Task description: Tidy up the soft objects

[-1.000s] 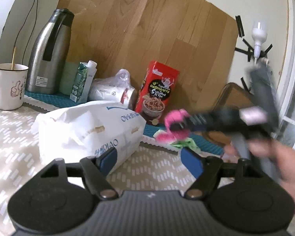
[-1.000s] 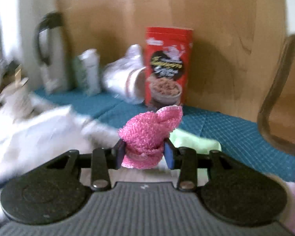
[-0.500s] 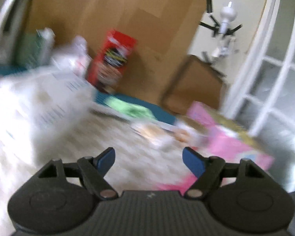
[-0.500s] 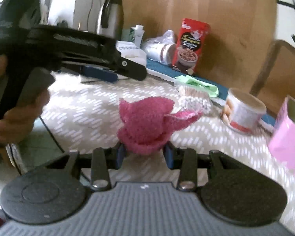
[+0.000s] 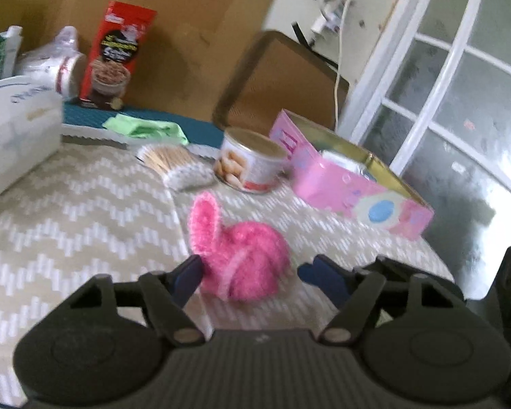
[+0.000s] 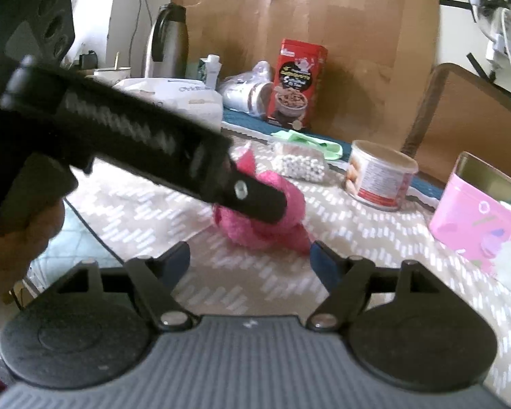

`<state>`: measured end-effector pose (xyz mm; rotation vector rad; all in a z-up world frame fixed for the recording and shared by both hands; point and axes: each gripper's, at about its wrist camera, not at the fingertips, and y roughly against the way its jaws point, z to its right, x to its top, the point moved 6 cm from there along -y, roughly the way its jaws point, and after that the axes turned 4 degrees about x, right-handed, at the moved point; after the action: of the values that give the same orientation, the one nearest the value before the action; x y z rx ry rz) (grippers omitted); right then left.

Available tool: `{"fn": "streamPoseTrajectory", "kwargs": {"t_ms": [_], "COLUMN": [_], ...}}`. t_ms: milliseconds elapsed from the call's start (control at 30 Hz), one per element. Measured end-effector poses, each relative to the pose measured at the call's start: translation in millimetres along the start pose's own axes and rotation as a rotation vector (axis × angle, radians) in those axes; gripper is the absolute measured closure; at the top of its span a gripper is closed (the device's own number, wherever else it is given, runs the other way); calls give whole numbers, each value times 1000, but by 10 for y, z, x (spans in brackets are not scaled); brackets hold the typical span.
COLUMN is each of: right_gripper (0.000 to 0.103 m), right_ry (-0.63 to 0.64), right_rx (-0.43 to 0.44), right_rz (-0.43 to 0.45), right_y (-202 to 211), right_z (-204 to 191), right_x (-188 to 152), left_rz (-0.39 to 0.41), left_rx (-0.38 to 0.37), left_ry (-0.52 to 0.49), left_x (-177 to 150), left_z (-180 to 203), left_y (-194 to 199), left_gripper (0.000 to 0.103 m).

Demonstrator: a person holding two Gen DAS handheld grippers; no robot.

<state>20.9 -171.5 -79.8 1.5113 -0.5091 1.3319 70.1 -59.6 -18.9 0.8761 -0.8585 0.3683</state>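
In the lower centre of the left wrist view, the left gripper [image 5: 247,274] has its blue-padded jaws closing around the fuzzy pink knitted scrubber [image 5: 240,254], which lies on the beige chevron-patterned tablecloth [image 5: 85,211]; the left pad sits at its edge, the right pad apart, so no firm grip shows yet. The right gripper [image 6: 250,260], low in its own view, is opening with nothing between its pads, which looks like a handover of the scrubber resting just beyond. Only the right wrist view shows the person's hand [image 6: 17,238] at lower left holding the left tool. Only the left view looks inside the open pink tin box [image 5: 351,184], right of centre and farther back, probably the destination.
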Motion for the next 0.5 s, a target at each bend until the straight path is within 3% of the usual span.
{"fn": "streamPoseTrajectory", "kwargs": {"t_ms": [67,200,267,300,500], "right_gripper": [23,25,39,50,52], "right_ry": [-11,-39,-52,-48,-92], "right_rx": [-9,-12,-19,-50,-91], "right_rz": [9,18,19,19,82], "right_y": [6,-41,-84,-103,68], "right_z": [47,136,159,176,351], "right_x": [18,72,86,92,74], "left_rz": [-12,-34,-42,-40,-33], "left_rx": [-1,-6,10,20,5], "left_ry": [-8,3,4,0,-57], "left_x": [-17,-18,-6,-1,120], "left_z": [43,57,60,67,306], "left_y": [-47,-115,-151,-158,-201], "left_gripper": [46,53,53,54,54]}}
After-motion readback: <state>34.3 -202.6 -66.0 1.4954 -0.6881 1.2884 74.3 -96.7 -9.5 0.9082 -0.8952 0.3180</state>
